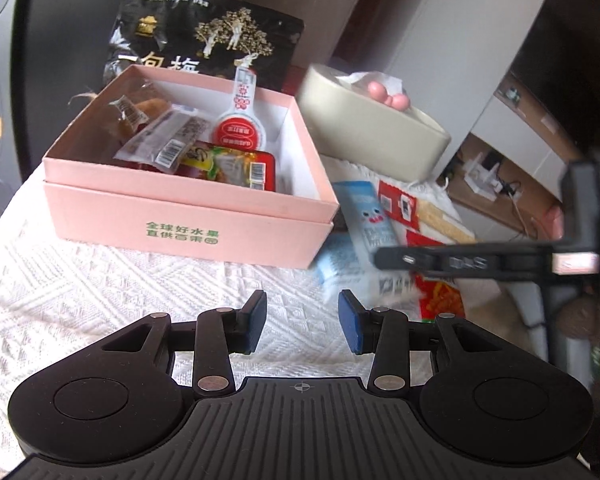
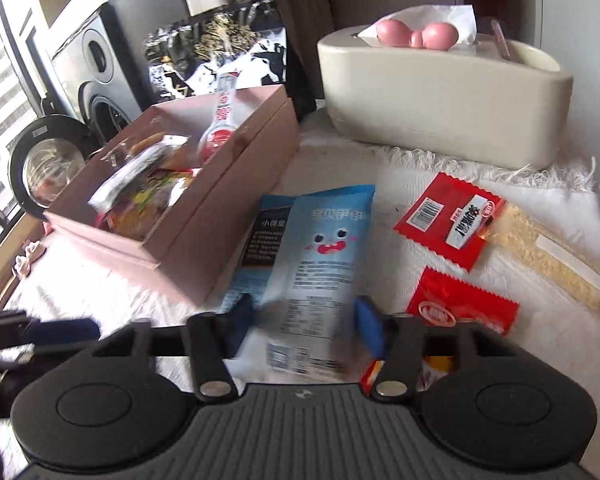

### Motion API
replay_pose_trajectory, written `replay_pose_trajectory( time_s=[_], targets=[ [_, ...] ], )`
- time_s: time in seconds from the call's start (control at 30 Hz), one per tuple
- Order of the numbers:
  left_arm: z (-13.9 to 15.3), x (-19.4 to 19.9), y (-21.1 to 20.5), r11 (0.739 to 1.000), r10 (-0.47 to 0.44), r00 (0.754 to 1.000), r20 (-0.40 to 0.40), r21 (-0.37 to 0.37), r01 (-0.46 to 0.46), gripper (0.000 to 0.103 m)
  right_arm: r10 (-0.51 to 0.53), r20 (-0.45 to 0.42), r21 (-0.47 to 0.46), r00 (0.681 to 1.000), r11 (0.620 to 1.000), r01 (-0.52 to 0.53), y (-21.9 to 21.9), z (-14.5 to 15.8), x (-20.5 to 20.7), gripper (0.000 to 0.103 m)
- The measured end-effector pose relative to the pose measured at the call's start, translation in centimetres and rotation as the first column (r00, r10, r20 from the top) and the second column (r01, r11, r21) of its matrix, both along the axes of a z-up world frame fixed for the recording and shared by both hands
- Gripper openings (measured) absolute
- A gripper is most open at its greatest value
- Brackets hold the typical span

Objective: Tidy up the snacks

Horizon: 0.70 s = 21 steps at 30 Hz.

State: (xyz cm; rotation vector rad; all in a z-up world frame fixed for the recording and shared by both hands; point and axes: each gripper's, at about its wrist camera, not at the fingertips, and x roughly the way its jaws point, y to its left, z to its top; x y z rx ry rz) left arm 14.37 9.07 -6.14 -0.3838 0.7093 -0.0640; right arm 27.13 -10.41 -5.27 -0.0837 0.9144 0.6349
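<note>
A pink box [image 1: 188, 224] stands on the white cloth and holds several wrapped snacks, among them a red-and-white pouch [image 1: 240, 128]. My left gripper [image 1: 303, 320] hovers open over bare cloth in front of the box, with nothing between its blue pads. To the right of the box, my right gripper [image 2: 304, 320] has its pads against both edges of a light blue packet [image 2: 320, 240] with a cartoon face. This packet lies over a second blue packet [image 2: 268, 232]. In the left wrist view one of the right gripper's fingers [image 1: 460, 261] crosses the blue packet [image 1: 366, 216].
Two red packets [image 2: 448, 220] [image 2: 460, 308] and a long beige snack stick [image 2: 552, 256] lie on the cloth right of the blue packets. A beige tissue box [image 2: 440, 92] stands behind them. A black bag [image 1: 208, 40] leans behind the pink box. A speaker [image 2: 96, 60] stands at far left.
</note>
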Motion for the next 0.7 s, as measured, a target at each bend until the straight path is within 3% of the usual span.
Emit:
replay_pose_trajectory(
  time_s=[0.03,0.1,0.27,0.37,0.43,0.47,0.53,0.57,0.7],
  targets=[
    [0.1,-0.2,0.0,1.0,-0.003,1.0,0.006,-0.003,0.003,0.044,-0.004,-0.009,0.01,1.0,1.0,0.004,-0.4,0.5,-0.5,0.028],
    [0.4,-0.6,-0.1,1.0,-0.01,1.0,0.019,-0.009,0.01,0.044,-0.02,-0.04,0.054,0.999,0.998,0.022,-1.6,1.5,-1.8,0.026],
    [1.2,-1.1,-1.0,0.999,-0.033,0.998,0.045,-0.002,0.033,0.044,0.073,-0.087,0.082,0.994,0.994,-0.066,-2.2,2.5,-6.5,0.027],
    [1.4,-0.5,-3.2,0.99,-0.133,0.989,0.062,0.06,0.129,0.044,0.092,-0.031,0.035,0.995,0.995,-0.09,-2.3,2.8,-9.1,0.034],
    [1.4,0.5,-5.3,0.963,-0.225,0.973,0.059,0.166,0.213,0.044,0.053,0.037,-0.021,0.998,0.998,-0.052,-3.0,2.9,-10.4,0.058],
    [1.3,1.0,-6.3,0.943,-0.259,0.964,0.054,0.229,0.241,0.044,0.026,0.069,-0.04,0.997,0.999,-0.023,-3.6,2.9,-10.8,0.061],
    [0.9,2.0,-8.2,0.897,-0.305,0.952,0.026,0.345,0.278,0.044,-0.032,0.133,-0.079,0.991,0.996,0.042,-5.0,2.7,-11.3,0.062],
    [0.7,2.5,-8.8,0.884,-0.317,0.948,0.018,0.369,0.289,0.044,-0.06,0.158,-0.098,0.986,0.992,0.076,-5.7,2.5,-11.4,0.062],
    [-0.3,4.4,-10.6,0.865,-0.33,0.944,-0.018,0.395,0.31,0.045,-0.198,0.196,-0.121,0.96,0.967,0.224,-8.5,1.0,-11.1,0.062]
  ],
)
